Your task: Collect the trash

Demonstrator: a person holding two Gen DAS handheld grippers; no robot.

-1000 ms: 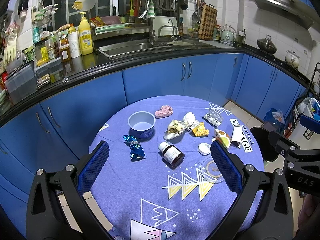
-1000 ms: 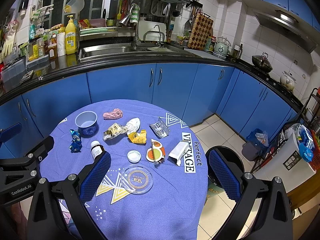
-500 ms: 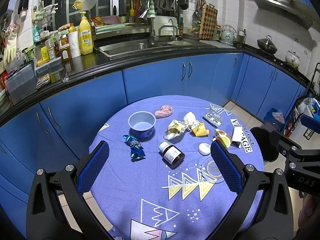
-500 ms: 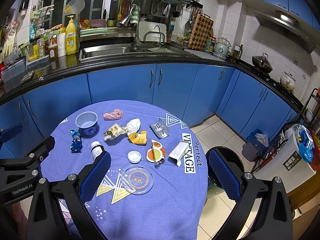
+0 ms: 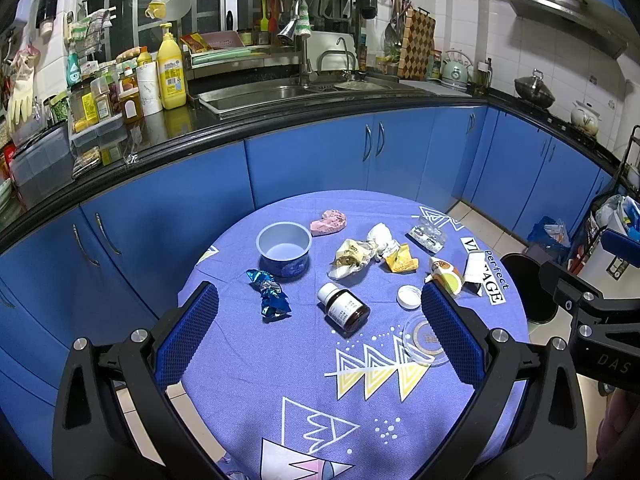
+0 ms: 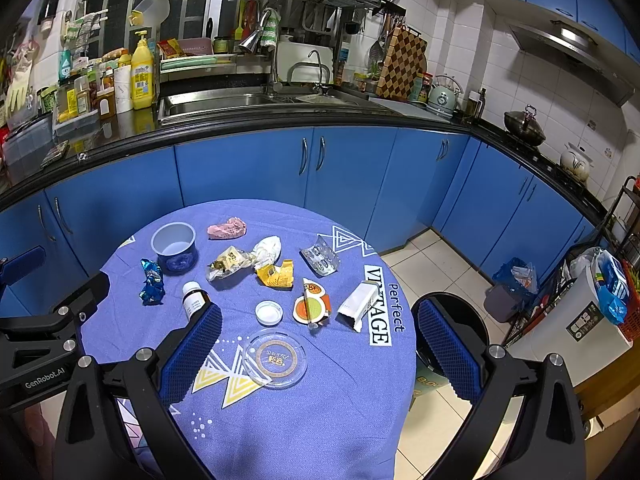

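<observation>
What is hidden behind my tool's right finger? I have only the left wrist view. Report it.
Observer: A clear round dish, seen whole from the right wrist. It lies flat on the tablecloth and has a gold ring printed inside.
Operator: Now report the right tool's jaws.
Observer: The right tool is open and empty. From its camera, the dish shows between its two fingers.

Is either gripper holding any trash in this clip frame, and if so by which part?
Nothing is held. The left gripper and right gripper are both open above the table, with nothing between their pads.
</observation>
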